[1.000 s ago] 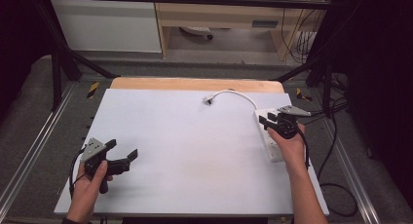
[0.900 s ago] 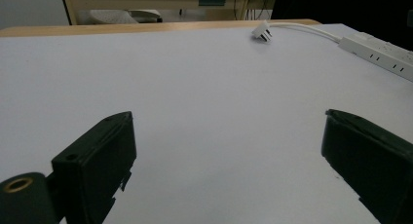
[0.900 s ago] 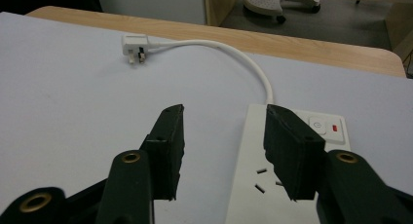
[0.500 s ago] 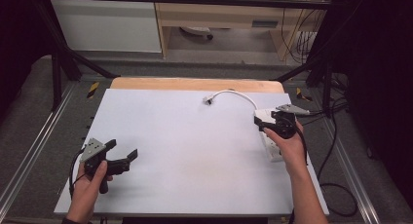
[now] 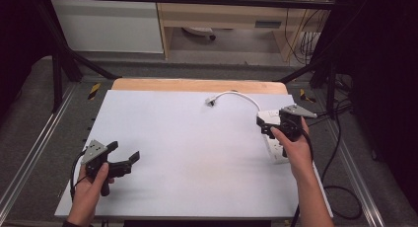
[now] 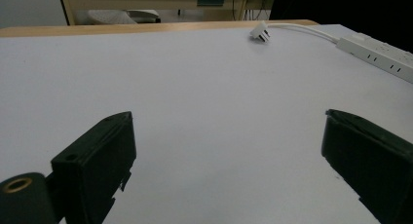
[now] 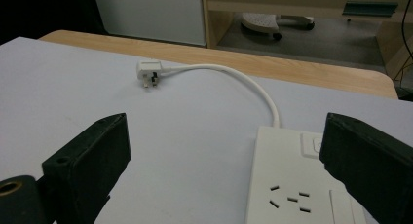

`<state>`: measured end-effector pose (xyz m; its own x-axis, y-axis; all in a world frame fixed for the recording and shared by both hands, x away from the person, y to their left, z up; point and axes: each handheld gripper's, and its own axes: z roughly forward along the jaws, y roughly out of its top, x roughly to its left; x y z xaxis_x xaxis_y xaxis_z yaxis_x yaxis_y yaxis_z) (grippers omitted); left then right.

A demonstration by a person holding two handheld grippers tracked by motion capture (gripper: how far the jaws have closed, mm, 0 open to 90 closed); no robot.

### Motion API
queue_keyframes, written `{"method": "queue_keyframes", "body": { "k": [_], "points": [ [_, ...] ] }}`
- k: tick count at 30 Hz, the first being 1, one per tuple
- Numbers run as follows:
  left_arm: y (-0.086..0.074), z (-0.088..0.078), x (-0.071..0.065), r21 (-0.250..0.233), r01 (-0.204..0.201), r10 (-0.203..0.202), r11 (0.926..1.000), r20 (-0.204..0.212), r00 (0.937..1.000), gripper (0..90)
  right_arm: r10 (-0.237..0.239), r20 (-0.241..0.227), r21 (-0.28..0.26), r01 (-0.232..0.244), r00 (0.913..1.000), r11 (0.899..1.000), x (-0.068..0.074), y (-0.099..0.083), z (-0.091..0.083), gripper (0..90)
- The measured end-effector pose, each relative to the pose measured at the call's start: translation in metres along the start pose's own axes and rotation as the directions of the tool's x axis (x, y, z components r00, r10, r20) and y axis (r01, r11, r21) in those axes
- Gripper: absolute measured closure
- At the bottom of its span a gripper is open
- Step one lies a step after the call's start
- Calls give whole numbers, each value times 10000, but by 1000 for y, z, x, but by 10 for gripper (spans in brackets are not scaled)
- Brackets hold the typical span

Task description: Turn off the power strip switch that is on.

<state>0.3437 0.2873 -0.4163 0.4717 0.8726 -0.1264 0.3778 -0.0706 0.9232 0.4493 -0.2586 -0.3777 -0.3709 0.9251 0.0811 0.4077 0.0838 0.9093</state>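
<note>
At the tabletop's right edge, the right gripper [image 5: 266, 126] has just spread its fingers, empty, over the power strip [image 7: 292, 185]. Likely next: reach for its plug [image 7: 147, 72]. The left gripper [image 5: 125, 153] waits released.

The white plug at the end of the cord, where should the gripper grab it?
Probably by the plug body's two flat sides, coming down from above. It lies flat on the table with open space around it, prongs sideways, and the cord leaves one end, so approach from the side away from the cord.
</note>
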Motion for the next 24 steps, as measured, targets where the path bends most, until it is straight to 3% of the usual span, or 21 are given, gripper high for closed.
{"method": "queue_keyframes", "body": {
  "k": [12, 24],
  "points": [
    [0, -1, 0, -64, 59, -59, 10000, 28, 10000, 55, -157, -250, -378, 148, 9996, 9992, -3, 1, -28, 27],
    [1, -2, 0, -75, -1, 1, 10000, 10, 10000, 47, -282, -31, -634, 280, 9996, 9976, -9, -8, -52, 37]
  ]
}}
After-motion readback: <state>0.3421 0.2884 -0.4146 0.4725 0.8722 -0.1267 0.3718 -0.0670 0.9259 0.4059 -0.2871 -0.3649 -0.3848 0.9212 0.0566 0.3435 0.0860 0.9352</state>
